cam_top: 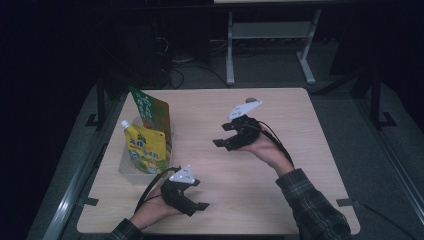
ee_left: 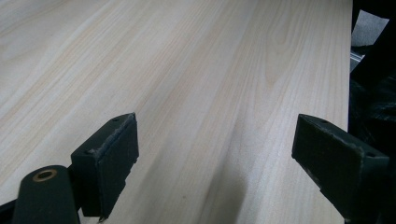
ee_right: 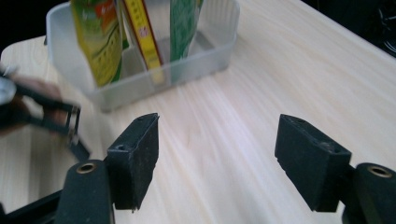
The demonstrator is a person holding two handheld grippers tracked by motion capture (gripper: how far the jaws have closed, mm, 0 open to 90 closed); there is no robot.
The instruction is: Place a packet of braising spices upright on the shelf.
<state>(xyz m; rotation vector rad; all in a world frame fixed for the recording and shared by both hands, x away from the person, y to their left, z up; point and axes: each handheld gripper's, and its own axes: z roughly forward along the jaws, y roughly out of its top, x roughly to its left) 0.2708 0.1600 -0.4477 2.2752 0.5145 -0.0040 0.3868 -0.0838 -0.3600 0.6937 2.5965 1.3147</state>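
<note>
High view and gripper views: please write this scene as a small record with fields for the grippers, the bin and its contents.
left gripper: open, empty, over the near table edge
right gripper: open, empty, mid-table, facing the bin
fingers: apart, nothing between them
bin: clear plastic, at the table's left side
contents: yellow spouted pouch and green packet, both standing upright
table: light wood

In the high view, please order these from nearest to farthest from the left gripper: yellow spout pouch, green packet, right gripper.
From the left gripper:
1. Yellow spout pouch, just up-left, in the clear bin.
2. Right gripper, up-right, mid-table.
3. Green packet, at the bin's far end.
</note>
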